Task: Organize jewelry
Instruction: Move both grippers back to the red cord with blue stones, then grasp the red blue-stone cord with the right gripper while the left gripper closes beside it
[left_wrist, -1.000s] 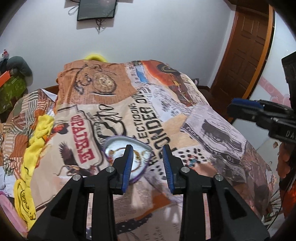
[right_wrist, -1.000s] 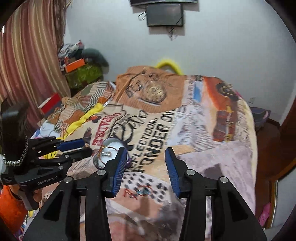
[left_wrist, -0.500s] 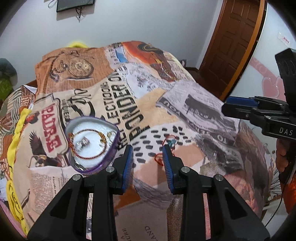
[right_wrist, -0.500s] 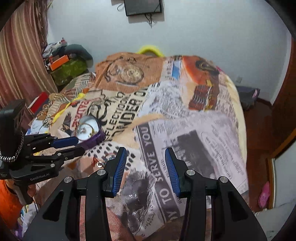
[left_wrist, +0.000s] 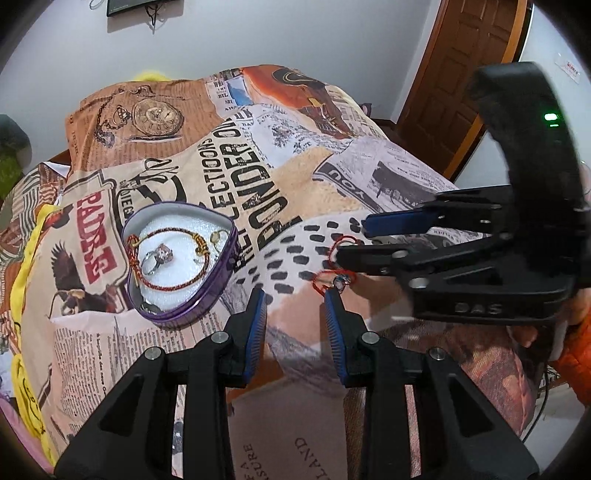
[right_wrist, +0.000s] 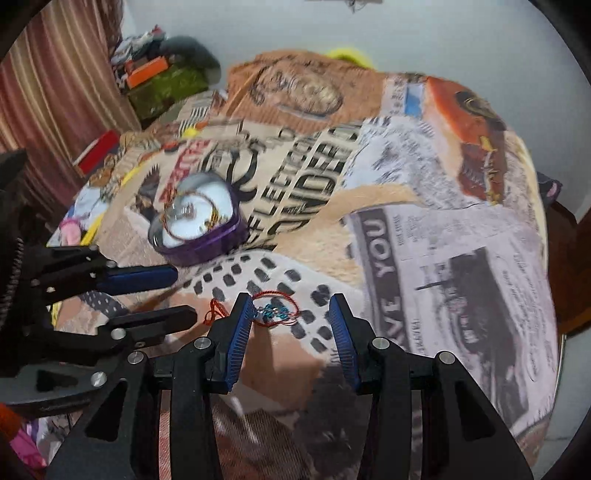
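On the printed bedspread (left_wrist: 295, 192), both grippers tilt steeply downward with jaws parted and empty, the right gripper (right_wrist: 291, 310) poised over a red string bracelet (right_wrist: 275, 312) on the cloth, the left gripper (left_wrist: 295, 302) just beside it, near the purple heart-shaped tin (left_wrist: 218, 273) holding a ring (left_wrist: 159, 258).

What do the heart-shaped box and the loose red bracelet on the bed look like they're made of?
Heart-shaped box: probably thin metal tin, given its glossy purple wall and rolled rim; the white lining looks like foam. Red bracelet: apparently twisted red cord, thin and limp on the bedspread, with small blue and silver beads or charms.
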